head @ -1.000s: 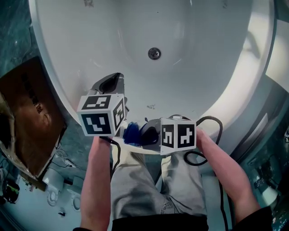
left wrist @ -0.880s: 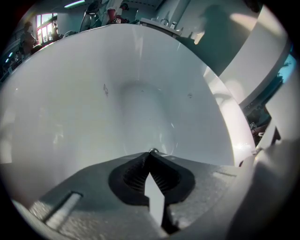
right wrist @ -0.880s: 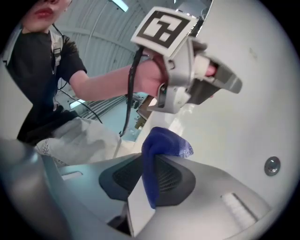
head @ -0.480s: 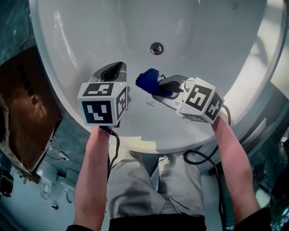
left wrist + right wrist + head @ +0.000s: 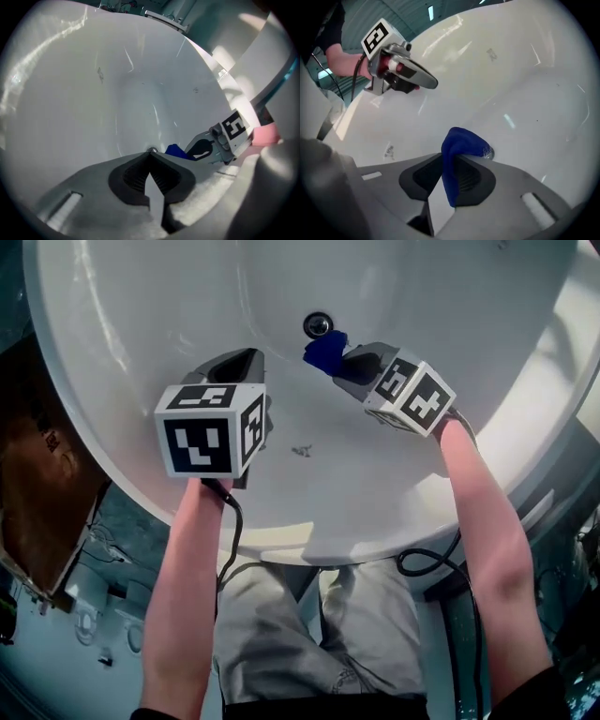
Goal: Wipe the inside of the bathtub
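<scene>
A white bathtub [image 5: 450, 296] fills the head view, its metal drain [image 5: 318, 325] near the top middle. My right gripper [image 5: 349, 357] reaches over the basin, shut on a blue cloth [image 5: 325, 351] that hangs just beside the drain. In the right gripper view the blue cloth [image 5: 457, 154] is pinched between the jaws above the tub floor [image 5: 525, 93]. My left gripper [image 5: 239, 367] hovers over the near left slope, shut with nothing in it. In the left gripper view its jaws meet at the left gripper [image 5: 150, 161], with the drain [image 5: 152, 150] and the cloth [image 5: 177, 151] just beyond.
A small dirt mark [image 5: 301, 451] lies on the near tub slope between my arms. A brown cardboard sheet [image 5: 37, 474] lies on the floor at left. A black cable [image 5: 422, 568] loops over the tub's near rim [image 5: 309, 545] by my knees.
My right gripper has carried the blue cloth from the near rim up into the basin, next to the drain. The left gripper has stayed over the near left slope.
</scene>
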Motion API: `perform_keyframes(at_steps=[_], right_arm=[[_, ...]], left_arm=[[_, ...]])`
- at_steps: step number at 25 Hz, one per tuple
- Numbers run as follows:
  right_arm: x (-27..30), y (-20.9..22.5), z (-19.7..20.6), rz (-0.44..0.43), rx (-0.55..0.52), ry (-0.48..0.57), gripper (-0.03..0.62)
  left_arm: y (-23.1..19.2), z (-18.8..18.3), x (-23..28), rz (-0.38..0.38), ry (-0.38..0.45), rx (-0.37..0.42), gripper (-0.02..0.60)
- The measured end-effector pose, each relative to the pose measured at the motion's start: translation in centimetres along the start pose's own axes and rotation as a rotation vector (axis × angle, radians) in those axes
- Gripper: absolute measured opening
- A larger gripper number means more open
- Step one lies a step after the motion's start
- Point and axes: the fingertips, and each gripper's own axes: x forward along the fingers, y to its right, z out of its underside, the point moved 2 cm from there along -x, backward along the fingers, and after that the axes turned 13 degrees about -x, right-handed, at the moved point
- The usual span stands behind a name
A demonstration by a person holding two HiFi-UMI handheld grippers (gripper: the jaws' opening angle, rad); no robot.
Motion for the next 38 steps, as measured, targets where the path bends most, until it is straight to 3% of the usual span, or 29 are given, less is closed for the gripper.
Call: perform_keyframes(at_steps=[4, 8, 13, 19, 22, 32, 38], right_arm=[[2.6, 1.7, 2.8, 0.047, 0.021, -0.097, 0.080], [5.4, 1.6, 4.8, 0.015, 0.101, -0.141, 0.080], [7.2, 1.5, 6.9, 0.016, 0.070, -0.251, 0.080], [9.6, -0.5, 7.1, -0.077, -0.038, -0.348, 0.080], [10.0, -1.1, 7.3, -0.114, -0.007, -0.382, 0.080], [8.8, -3.4, 7.7, -0.196, 0.010, -0.372, 0.078], [7.4, -5.4, 5.8, -0.188, 0.002, -0.314, 0.078]], left_arm=[[0.4, 0.6, 1.2, 0.012, 0.000, -0.020, 0.005], [0.6, 1.7, 2.2, 0.035, -0.031, -0.004, 0.005], [0.9, 2.1, 2.7, 0.026, -0.024, 0.012, 0.005], [0.3, 2.9, 2.8, 0.017, -0.034, -0.018, 0.005], [0.4, 2.8, 2.9, 0.021, -0.046, 0.001, 0.005], [1.8, 2.4, 2.9, 0.030, -0.056, 0.035, 0.005], [2.0, 2.2, 2.1, 0.027, -0.060, 0.047, 0.005]])
